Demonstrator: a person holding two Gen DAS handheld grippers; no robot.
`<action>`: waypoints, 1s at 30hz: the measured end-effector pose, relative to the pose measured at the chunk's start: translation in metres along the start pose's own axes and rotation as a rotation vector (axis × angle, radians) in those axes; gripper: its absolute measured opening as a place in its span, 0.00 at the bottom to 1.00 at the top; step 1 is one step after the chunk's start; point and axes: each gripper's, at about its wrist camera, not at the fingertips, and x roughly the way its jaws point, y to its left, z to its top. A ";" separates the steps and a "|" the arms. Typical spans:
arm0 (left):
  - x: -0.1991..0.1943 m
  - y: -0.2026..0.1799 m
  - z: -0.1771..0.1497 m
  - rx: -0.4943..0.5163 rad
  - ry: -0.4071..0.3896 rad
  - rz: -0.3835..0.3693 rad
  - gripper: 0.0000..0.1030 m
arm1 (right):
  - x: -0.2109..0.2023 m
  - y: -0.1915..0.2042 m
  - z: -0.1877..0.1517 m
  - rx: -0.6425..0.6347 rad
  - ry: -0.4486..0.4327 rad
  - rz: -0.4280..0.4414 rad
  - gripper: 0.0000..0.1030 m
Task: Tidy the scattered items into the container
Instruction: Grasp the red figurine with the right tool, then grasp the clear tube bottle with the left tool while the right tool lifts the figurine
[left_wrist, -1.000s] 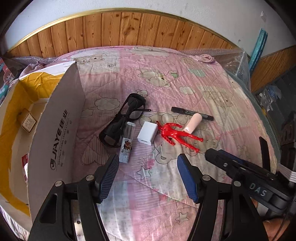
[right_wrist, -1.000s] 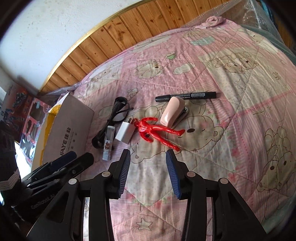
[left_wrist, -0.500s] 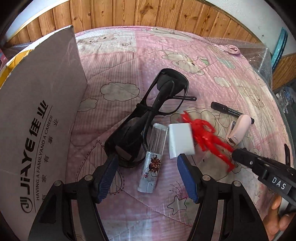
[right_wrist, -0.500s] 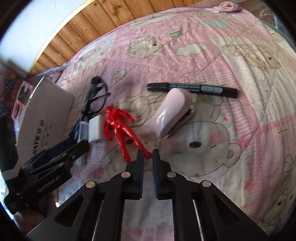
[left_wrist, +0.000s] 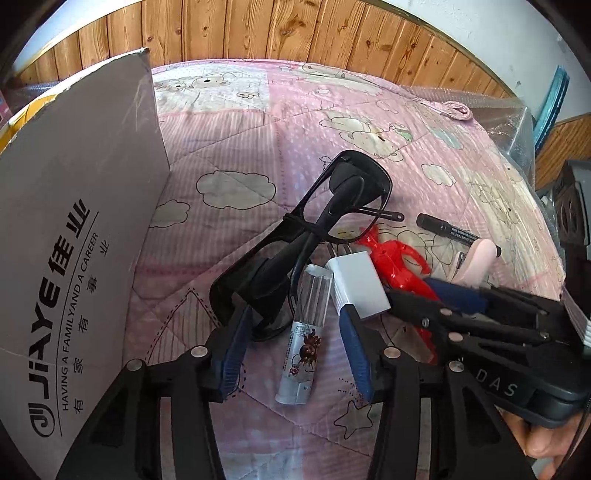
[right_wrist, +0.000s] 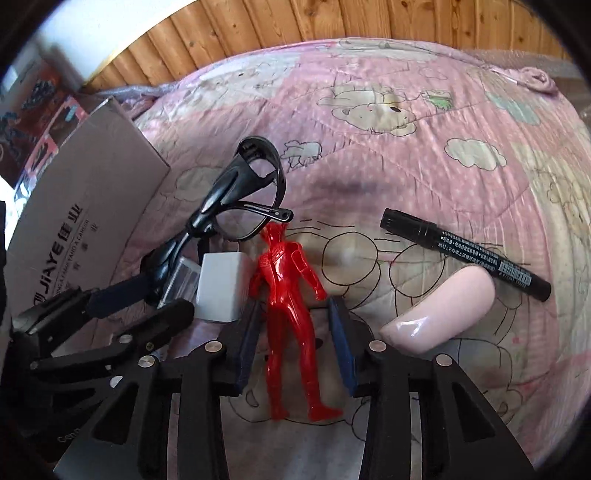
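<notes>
From the left wrist view, the left gripper (left_wrist: 293, 345) hangs wide apart over a small clear-capped tube (left_wrist: 304, 338) lying on the pink quilted bed (left_wrist: 240, 147); nothing is clamped, and the tube lies in the gap between its blue pads. Black safety glasses (left_wrist: 310, 236) lie just left of and beyond the tube, a white charger block (left_wrist: 360, 282) touches the tube's right side, and the tall cardboard box (left_wrist: 70, 236) stands well left of the tube. In the right wrist view, the right gripper (right_wrist: 293, 343) straddles the legs of a red toy figure (right_wrist: 291, 295) with its pads spread clear of the plastic, gripping nothing. The charger block (right_wrist: 219, 290) sits just left of the figure, a pink stapler (right_wrist: 439, 314) lies to its right, a black marker (right_wrist: 465, 253) beyond the stapler, and the box (right_wrist: 79, 229) far left.
</notes>
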 end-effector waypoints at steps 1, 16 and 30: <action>-0.001 0.001 0.000 0.004 0.000 -0.004 0.47 | -0.002 -0.002 -0.002 0.012 0.009 0.002 0.25; -0.003 0.016 -0.018 -0.100 0.021 -0.025 0.63 | -0.027 -0.011 -0.052 0.185 0.004 0.016 0.26; -0.011 -0.007 -0.034 -0.024 0.024 0.020 0.59 | -0.032 -0.011 -0.062 0.229 0.030 0.064 0.31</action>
